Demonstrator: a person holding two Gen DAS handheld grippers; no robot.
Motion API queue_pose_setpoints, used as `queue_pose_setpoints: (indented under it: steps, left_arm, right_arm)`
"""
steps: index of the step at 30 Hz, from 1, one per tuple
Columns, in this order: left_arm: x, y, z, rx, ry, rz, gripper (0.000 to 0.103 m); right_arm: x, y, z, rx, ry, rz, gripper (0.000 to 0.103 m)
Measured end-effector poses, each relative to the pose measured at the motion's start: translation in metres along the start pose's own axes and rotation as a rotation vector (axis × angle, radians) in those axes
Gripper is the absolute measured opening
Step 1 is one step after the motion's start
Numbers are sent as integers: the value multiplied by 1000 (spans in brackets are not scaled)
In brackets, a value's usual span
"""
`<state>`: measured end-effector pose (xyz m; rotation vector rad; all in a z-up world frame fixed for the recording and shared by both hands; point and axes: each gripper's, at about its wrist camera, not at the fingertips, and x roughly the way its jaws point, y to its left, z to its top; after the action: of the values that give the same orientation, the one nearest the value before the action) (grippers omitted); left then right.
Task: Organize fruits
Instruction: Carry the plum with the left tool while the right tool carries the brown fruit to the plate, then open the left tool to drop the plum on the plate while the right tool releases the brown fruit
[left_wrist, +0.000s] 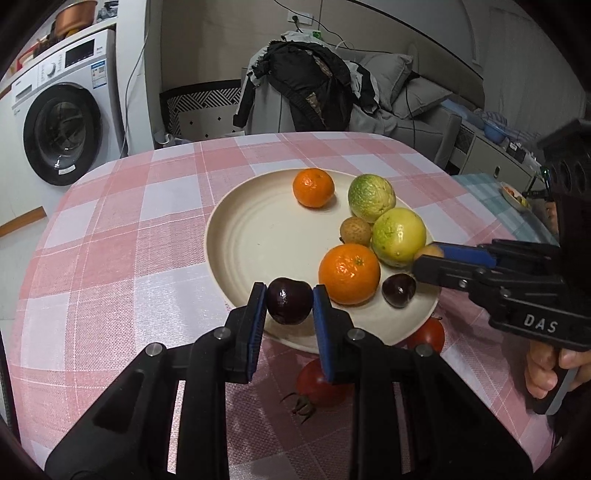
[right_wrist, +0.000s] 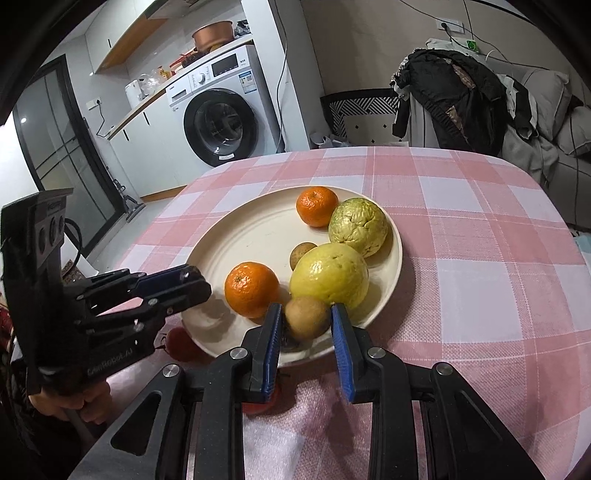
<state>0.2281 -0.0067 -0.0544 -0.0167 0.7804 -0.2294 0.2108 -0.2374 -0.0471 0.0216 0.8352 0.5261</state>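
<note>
My left tongs (left_wrist: 289, 301) pinch dark cherry (left_wrist: 289, 300), pads tight on both sides, over near rim of cream plate (left_wrist: 236, 236). My right tongs (right_wrist: 306, 318) squeeze small brown fruit (right_wrist: 306, 317) over plate edge. Just past both tips: near orange (right_wrist: 252, 289), yellow-green fruit (right_wrist: 330, 275). Second cherry (left_wrist: 398, 290) lies on plate between tongs. Red tomatoes (left_wrist: 317, 384) on cloth under left tongs.

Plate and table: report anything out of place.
Two red tomatoes lie on the checked tablecloth beside the plate's near rim, not on it with the other fruit. One is partly tucked under the rim. Nothing looks spilled or damaged.
</note>
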Motion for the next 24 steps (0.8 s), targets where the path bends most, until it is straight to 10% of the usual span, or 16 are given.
queue_pose_setpoints:
  steps: [19,22,24]
  left_arm:
    - [-2,-3,0,19,-6,13,23]
    - [-7,-3,-3,27,-18,22,31]
    - [-13,-4,-4,31,-28,27,58]
  right_arm:
    - [-17,0,-2,-44,-35,-60,38]
    - [-21,-1,-7,-40,-40,-56,49]
    - [-23,-2,-9,-42,-37,-59,53]
